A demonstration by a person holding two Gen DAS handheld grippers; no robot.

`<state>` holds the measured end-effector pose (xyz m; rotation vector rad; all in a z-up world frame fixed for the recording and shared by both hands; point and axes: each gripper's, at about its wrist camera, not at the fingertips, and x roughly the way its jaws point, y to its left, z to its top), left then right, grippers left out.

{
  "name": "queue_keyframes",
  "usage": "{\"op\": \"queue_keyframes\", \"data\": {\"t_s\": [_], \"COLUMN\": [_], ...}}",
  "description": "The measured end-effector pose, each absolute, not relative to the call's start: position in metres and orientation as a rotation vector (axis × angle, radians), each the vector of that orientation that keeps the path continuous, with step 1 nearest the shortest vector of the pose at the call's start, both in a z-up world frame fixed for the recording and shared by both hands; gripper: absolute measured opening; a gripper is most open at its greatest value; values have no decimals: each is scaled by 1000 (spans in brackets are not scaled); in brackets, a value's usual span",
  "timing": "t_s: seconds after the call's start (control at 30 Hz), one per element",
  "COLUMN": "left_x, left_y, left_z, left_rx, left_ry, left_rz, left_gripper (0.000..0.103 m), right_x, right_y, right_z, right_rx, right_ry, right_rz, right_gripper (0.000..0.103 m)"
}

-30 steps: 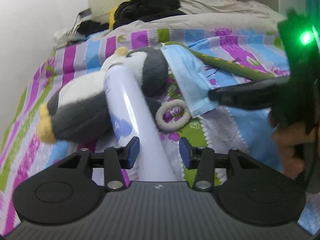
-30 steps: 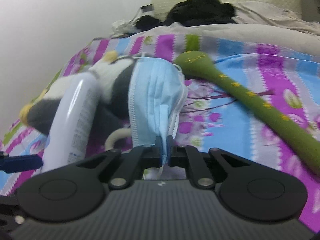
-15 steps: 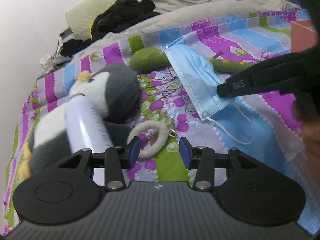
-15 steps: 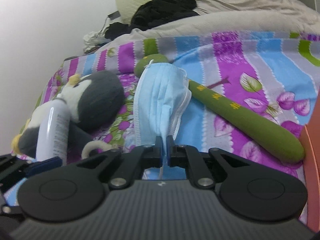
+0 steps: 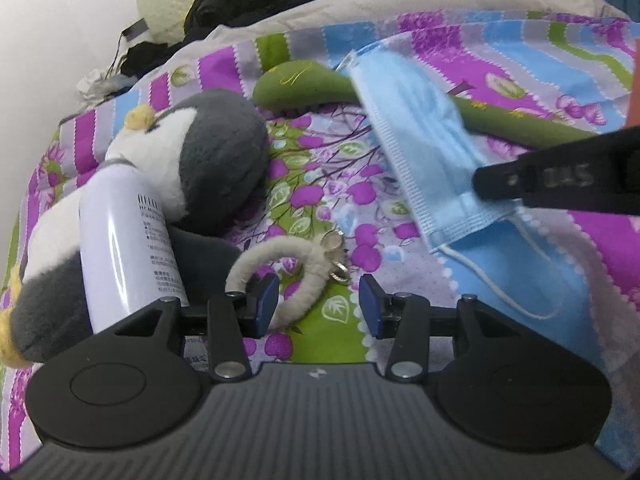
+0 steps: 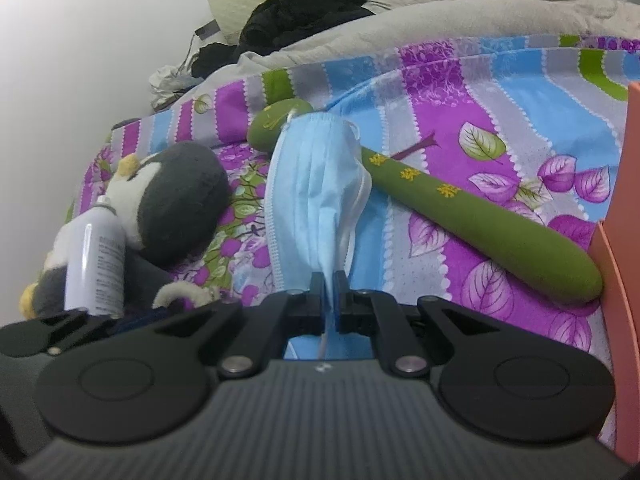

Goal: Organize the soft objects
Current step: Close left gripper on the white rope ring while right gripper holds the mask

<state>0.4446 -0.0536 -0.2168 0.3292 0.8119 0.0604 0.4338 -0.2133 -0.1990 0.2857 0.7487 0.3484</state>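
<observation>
So the left wrist view gets the fluffy cream loop keyring [image 5: 280, 268] with its metal clasp in full, lying on the flowery striped bedspread [image 5: 500, 52] right ahead of the left gripper [image 5: 319, 305]; the right wrist view only catches a bit of that loop [image 6: 180, 292] poking over the gripper body. The right view, on the other hand, shows the whole long green padded stick with yellow marks [image 6: 460, 204], which the left view has half hidden behind the mask, plus a salmon-pink box edge [image 6: 624, 240] at the far right touching the stick's thick end.

Count, left to right: one grey-and-white plush penguin [image 5: 208, 168]; one white spray can [image 5: 128, 248] leaning across the penguin's body, nozzle up toward its head; one keyring loop; one pale blue pleated surgical face mask [image 5: 420, 140]; one green stick; two grippers.

The left gripper's blue pads are spread wide apart with nothing between them. The right gripper [image 6: 329, 287] is clamped tight on the mask's lower edge, an ear loop dangling below; the mask hangs lifted off the bedspread, in front of the stick's rounded end, long axis running away from the camera and up. The stick's long axis runs diagonally from upper left to lower right.
</observation>
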Motion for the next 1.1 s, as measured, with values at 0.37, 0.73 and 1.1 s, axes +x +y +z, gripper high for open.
{"op": "queue_keyframes", "data": {"t_s": [0.37,0.73,1.1], "left_x": [459,468,453], "left_y": [-48,-38,-29], "left_z": [-230,-231,-219], "left_rx": [297,194,101], "left_ry": [811,821,831], "left_rz": [98,86,36], "left_gripper": [49,12,11], "right_x": [436,437,423], "right_y": [-215,-216,-216], "right_z": [-206,-210,-200], "right_rx": [286,293,249], "right_ry": [770,783,751], "right_rz": [338,327,308], "right_gripper": [8,8,8]}}
